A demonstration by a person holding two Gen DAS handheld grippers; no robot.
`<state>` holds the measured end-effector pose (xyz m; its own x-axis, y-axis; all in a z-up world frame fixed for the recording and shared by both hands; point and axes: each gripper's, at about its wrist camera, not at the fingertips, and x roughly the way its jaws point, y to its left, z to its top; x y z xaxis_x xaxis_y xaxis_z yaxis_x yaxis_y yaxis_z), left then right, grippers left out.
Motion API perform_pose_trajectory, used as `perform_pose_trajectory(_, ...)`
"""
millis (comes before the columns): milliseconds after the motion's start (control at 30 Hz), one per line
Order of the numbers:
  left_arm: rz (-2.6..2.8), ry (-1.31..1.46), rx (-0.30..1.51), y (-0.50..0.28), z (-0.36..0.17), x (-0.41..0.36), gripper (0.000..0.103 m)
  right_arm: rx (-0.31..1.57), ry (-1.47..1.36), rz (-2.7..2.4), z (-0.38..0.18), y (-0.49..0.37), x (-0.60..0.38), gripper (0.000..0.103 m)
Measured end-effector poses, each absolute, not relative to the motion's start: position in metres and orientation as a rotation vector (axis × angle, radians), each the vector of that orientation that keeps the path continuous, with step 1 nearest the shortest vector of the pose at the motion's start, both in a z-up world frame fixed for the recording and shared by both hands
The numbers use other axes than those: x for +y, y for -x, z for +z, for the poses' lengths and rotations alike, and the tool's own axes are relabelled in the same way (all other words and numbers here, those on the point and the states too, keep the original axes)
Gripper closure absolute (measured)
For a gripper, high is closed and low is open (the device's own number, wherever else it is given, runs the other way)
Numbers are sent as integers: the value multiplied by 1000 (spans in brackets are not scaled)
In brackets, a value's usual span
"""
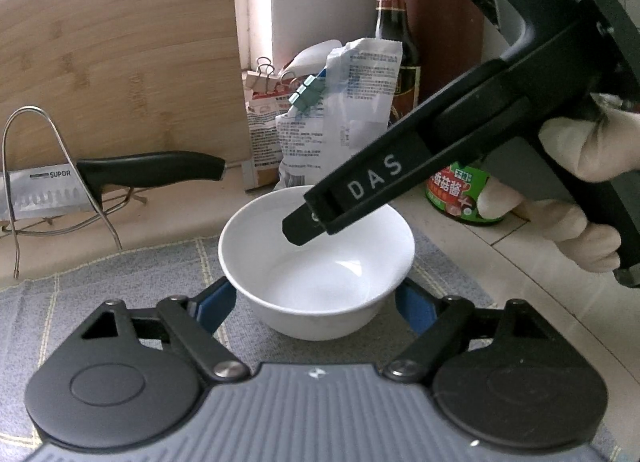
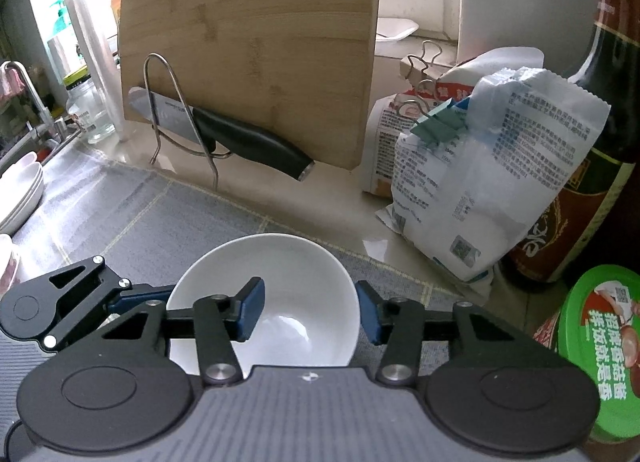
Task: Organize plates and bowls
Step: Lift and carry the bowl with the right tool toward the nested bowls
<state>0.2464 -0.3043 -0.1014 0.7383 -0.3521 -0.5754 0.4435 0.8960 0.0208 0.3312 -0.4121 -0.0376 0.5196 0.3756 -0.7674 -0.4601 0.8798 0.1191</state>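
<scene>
Here both grippers' fingers (image 1: 218, 302) clamp the bowl (image 1: 320, 262).

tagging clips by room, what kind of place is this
Most likely a home kitchen counter. A wooden cutting board leans upright with a kitchen knife in a wire rack before it, a sink faucet stands to the left, and sauce bottles line the wall.

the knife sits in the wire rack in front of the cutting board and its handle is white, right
Not quite. The knife does sit in the wire rack in front of the cutting board, but its handle is black, not white. The right wrist view shows this clearly, and the left wrist view agrees.
</scene>
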Motion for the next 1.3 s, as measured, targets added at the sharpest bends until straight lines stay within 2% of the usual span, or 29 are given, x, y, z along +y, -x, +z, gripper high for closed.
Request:
perform_pose_trajectory(533, -448, -198, 659, -231, -81, -295, 17, 881, 69, 546, -19, -305, -406, 48)
perform_pose_trajectory(1300, -366, -145, 700, -154, -33, -225, 17, 834, 122, 688, 22, -228, -334, 48)
